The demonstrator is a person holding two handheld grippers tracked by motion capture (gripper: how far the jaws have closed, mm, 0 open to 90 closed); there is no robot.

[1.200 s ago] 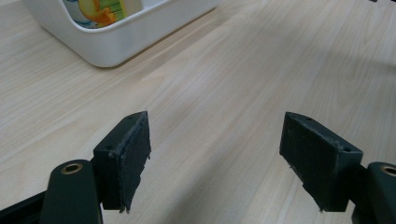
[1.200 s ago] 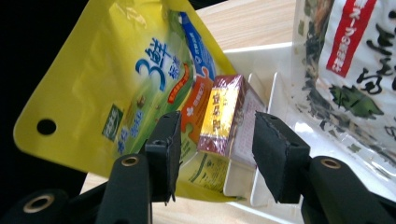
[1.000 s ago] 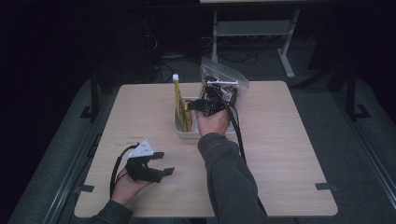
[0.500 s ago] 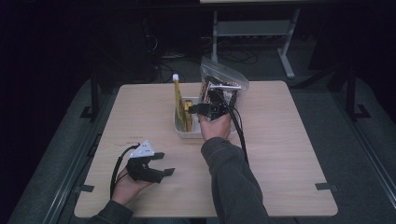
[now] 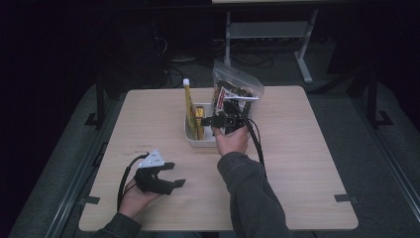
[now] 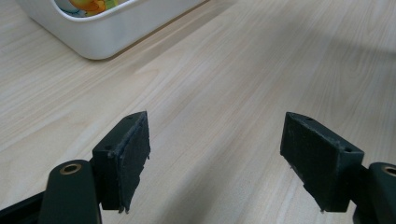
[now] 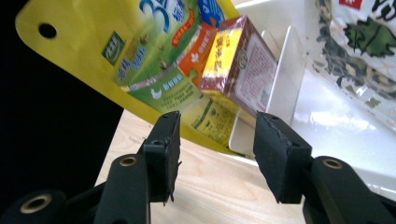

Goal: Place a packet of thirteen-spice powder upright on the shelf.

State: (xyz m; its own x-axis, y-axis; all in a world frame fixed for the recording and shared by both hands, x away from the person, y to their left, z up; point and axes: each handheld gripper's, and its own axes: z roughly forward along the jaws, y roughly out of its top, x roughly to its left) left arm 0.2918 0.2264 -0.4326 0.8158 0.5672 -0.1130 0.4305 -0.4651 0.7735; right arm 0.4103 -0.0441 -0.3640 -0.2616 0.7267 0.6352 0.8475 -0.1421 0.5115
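Observation:
A white bin [image 5: 194, 140] stands at the table's middle. In it a tall yellow pouch [image 5: 188, 105] stands upright, with a small red and yellow box [image 5: 199, 115] beside it. A clear bag of dark snacks [image 5: 236, 89] leans at the bin's far right. My right gripper [image 5: 210, 120] hovers over the bin's near side. In the right gripper view it [image 7: 217, 154] is open, nothing between its jaws. The pouch [image 7: 140, 56], the box [image 7: 243, 60] and a white divider [image 7: 280, 88] lie just beyond. My left gripper [image 5: 174, 174] rests open at the near left, empty [image 6: 215, 158].
The wooden table [image 5: 307, 163] has bare room to the right and left of the bin. The bin's corner [image 6: 116, 32] shows ahead of the left gripper. A cable [image 5: 257, 144] trails from the right gripper along the sleeve. Dark floor and a metal stand [image 5: 267, 29] lie beyond the far edge.
My right gripper has drawn back a little toward the bin's near side, its jaws as wide as before. The left gripper has stayed where it was.

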